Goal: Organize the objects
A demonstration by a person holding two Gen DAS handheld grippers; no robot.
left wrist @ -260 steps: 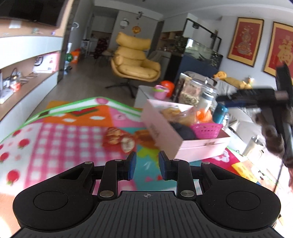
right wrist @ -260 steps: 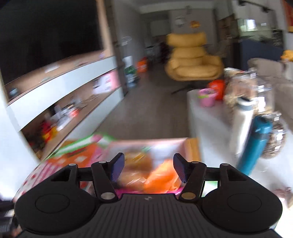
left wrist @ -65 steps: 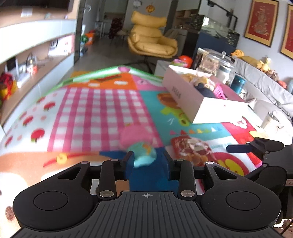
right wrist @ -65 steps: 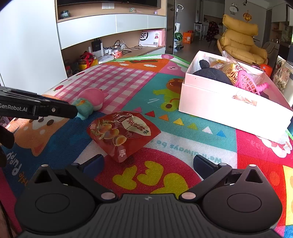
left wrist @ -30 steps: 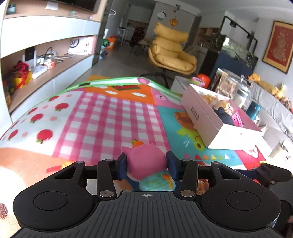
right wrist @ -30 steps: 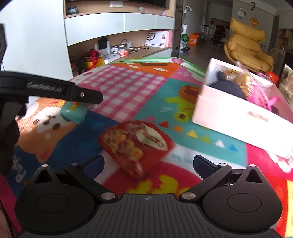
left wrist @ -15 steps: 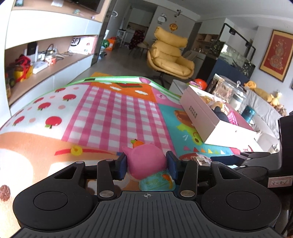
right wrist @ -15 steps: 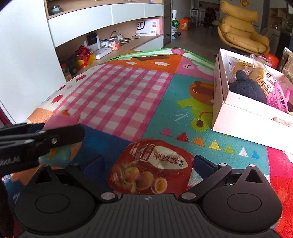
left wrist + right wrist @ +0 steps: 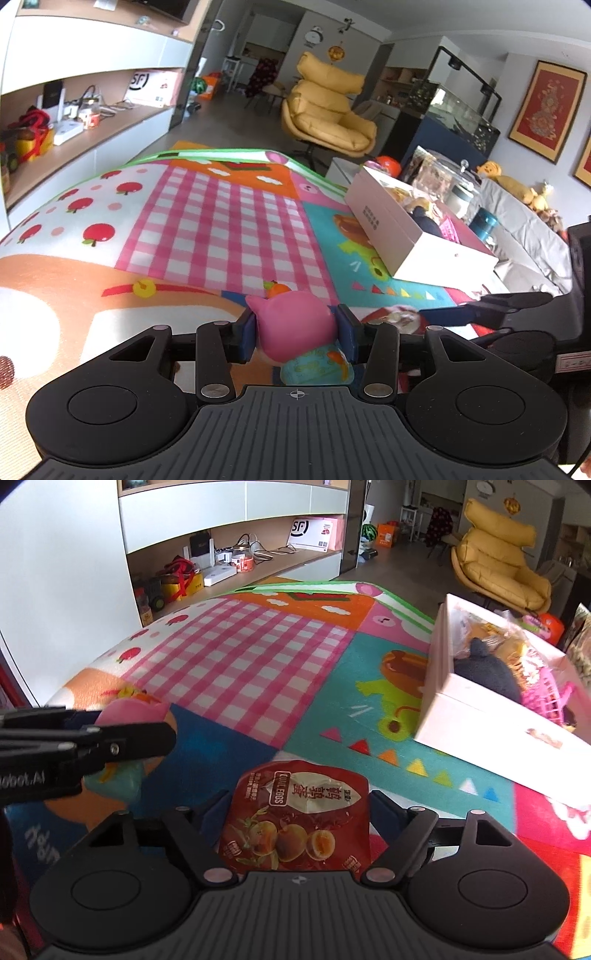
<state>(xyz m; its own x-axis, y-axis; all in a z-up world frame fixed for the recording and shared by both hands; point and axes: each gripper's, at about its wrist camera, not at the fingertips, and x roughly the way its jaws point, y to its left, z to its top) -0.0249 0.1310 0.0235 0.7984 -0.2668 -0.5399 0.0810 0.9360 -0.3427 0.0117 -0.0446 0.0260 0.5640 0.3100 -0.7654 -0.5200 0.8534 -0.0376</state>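
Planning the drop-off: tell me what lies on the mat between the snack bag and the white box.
Nothing: between the snack bag and the white box the mat is bare, as the right wrist view shows.

- Even, bright daylight is recorded; a sunlit patch falls on the play mat [image 9: 44, 317].
- Strong fisheye bending is noted at the edges.
- The white box [image 9: 480, 716] is slightly blurred.

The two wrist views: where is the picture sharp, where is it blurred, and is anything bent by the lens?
Left wrist view: mostly sharp, the shelves bow at the edge, and the snack bag beyond the pink plush toy looks smeared. Right wrist view: the quail egg print on the snack bag is crisp, the white box is soft, and the mat bulges.
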